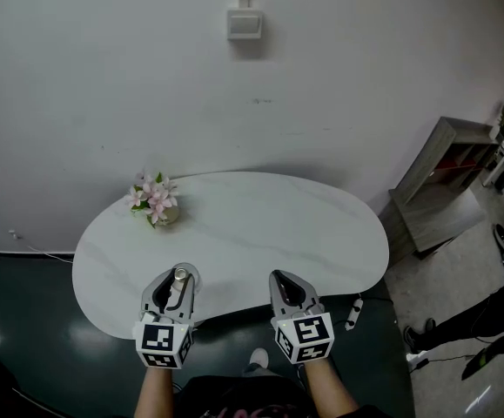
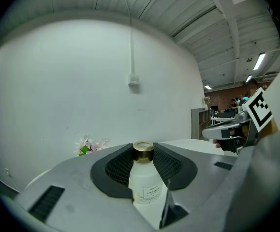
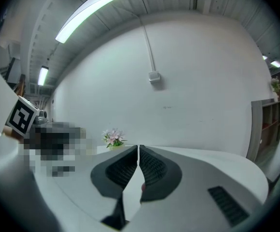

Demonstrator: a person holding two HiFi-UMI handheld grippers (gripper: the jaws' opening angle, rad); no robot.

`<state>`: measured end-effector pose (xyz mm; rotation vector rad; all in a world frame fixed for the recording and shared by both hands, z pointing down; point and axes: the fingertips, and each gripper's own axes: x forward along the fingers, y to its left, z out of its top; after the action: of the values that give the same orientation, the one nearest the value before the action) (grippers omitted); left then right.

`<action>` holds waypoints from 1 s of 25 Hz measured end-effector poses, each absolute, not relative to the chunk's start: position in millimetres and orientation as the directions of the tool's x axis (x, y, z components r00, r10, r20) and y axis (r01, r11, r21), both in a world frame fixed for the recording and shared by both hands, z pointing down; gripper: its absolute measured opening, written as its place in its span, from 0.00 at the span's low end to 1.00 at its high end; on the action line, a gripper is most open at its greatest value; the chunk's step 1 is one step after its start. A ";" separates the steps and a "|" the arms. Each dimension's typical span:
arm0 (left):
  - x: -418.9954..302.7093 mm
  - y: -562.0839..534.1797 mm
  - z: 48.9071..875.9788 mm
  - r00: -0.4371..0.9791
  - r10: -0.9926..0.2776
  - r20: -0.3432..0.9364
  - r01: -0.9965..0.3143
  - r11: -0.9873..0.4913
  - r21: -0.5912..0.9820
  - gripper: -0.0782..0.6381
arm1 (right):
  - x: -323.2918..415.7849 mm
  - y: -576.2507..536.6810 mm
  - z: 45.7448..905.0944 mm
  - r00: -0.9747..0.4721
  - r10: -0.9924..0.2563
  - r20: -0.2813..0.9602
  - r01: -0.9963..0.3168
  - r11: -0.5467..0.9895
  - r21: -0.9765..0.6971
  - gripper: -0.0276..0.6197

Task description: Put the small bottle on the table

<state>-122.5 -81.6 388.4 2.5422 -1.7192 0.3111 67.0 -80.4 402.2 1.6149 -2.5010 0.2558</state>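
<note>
A small clear bottle (image 2: 144, 180) with a gold cap (image 1: 180, 274) stands upright between the jaws of my left gripper (image 1: 178, 279), which is shut on it over the near left edge of the white oval table (image 1: 260, 225). In the left gripper view the black pads (image 2: 116, 167) press the bottle's shoulders on both sides. My right gripper (image 1: 285, 284) hovers over the table's near edge to the right, jaws together with nothing between them (image 3: 138, 166). Both grippers point toward the wall, nearly level.
A small pot of pink flowers (image 1: 154, 200) sits at the table's far left. A grey shelf unit (image 1: 439, 185) stands to the right against the wall. A white switch box (image 1: 245, 23) hangs on the wall above. Dark floor lies around the table.
</note>
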 end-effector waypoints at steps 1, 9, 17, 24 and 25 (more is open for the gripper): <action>-120.1 -85.2 388.2 0.354 -0.914 0.199 -0.926 -0.373 -0.066 0.29 | 69.6 -84.8 402.2 -0.413 -0.884 0.220 -0.910 0.410 -0.062 0.15; -96.5 -102.0 391.7 0.336 -0.917 0.212 -0.929 -0.360 -0.082 0.29 | 87.8 -106.2 411.3 -0.450 -0.863 0.229 -0.893 0.442 -0.086 0.15; -88.7 -110.7 388.6 0.325 -0.922 0.209 -0.932 -0.350 -0.091 0.29 | 94.2 -117.0 410.4 -0.468 -0.857 0.217 -0.883 0.459 -0.094 0.15; -81.5 -113.5 387.9 0.338 -0.917 0.211 -0.926 -0.364 -0.099 0.29 | 96.6 -120.1 408.8 -0.472 -0.855 0.215 -0.881 0.463 -0.094 0.15; -80.7 -115.1 387.3 0.341 -0.917 0.208 -0.925 -0.366 -0.098 0.29 | 97.2 -121.4 408.1 -0.471 -0.856 0.214 -0.882 0.462 -0.093 0.15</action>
<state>-80.7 -115.1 387.3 2.5417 -1.7471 0.3551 97.2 -121.4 408.1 1.5350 -2.5663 0.2878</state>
